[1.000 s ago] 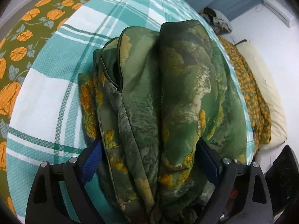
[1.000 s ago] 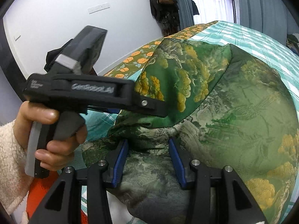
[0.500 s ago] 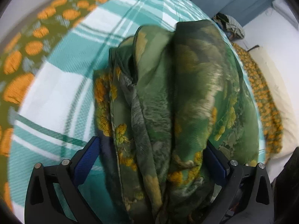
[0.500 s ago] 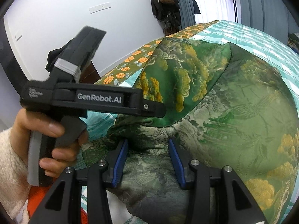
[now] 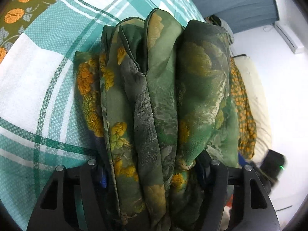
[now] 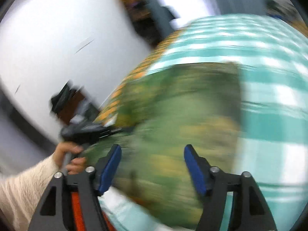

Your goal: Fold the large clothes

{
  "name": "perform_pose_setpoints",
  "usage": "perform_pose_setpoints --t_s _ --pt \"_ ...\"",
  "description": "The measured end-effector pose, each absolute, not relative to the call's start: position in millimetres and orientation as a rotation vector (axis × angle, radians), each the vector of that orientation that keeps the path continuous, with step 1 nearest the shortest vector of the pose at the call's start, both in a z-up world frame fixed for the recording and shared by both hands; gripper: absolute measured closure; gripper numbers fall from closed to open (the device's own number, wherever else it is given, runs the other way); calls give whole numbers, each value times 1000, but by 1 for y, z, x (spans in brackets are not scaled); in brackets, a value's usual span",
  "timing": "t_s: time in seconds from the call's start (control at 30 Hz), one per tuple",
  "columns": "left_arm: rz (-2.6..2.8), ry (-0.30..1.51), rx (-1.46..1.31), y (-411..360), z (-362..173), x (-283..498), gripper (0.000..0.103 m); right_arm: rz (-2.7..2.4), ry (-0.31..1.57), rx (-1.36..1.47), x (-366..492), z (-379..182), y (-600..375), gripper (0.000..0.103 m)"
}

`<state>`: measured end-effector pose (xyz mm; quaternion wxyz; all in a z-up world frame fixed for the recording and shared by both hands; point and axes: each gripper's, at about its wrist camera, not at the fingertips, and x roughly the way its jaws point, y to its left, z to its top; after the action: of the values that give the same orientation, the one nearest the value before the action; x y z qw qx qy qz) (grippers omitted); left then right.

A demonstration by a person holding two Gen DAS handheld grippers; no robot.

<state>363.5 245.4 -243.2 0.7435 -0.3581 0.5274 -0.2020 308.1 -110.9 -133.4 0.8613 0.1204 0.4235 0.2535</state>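
Note:
A green garment with yellow-orange flowers (image 5: 157,104) lies bunched in thick folds on the teal-and-white plaid bed cover (image 5: 38,88). My left gripper (image 5: 152,175) is shut on a thick bundle of these folds, which hides its blue pads. In the blurred right wrist view the garment (image 6: 179,119) lies spread flat on the cover (image 6: 273,100). My right gripper (image 6: 152,165) is open and empty above the garment's near edge. The left gripper (image 6: 86,132), held by a hand, grips the garment's left side.
An olive bedspread with orange flowers (image 5: 19,13) borders the plaid cover. A cream pillow (image 5: 258,100) lies at the right by a white wall. Blue curtains (image 5: 231,2) hang at the back. Clothes hang on the far wall (image 6: 138,13).
My right gripper has let go of the garment, opened wide and pulled back fast, blurring its view. The garment now lies flatter. My left gripper has closed tighter on the folds.

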Motion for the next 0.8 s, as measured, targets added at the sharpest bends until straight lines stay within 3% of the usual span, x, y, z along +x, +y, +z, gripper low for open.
perform_pose_setpoints --t_s 0.1,0.23,0.27,0.37,0.43,0.47,0.5,0.57,0.63,0.8 --pt "-438 1151 -777 244 -242 368 33 514 1045 421 332 -173 -158 29" --pt "-436 1154 -780 246 -241 363 31 661 1076 549 354 -195 -154 29" --pt "-434 1156 -783 244 -241 364 30 660 1087 547 361 -199 -149 23" --pt "-436 1174 -821 243 -253 371 18 683 1138 597 389 -219 -139 19" --pt "-453 1180 -863 241 -261 378 3 684 1137 575 400 -224 -134 19" --pt "-459 1180 -869 238 -262 380 2 681 1129 552 399 -222 -131 19" --pt "-446 1182 -853 234 -260 383 4 676 1125 530 400 -221 -129 20" --pt "-435 1169 -816 228 -252 382 22 660 1106 468 394 -211 -123 34" --pt "-431 1144 -803 230 -239 375 43 655 1069 386 384 -195 -118 41" --pt "-444 1046 -767 227 -191 367 48 716 946 349 371 -151 -109 44"
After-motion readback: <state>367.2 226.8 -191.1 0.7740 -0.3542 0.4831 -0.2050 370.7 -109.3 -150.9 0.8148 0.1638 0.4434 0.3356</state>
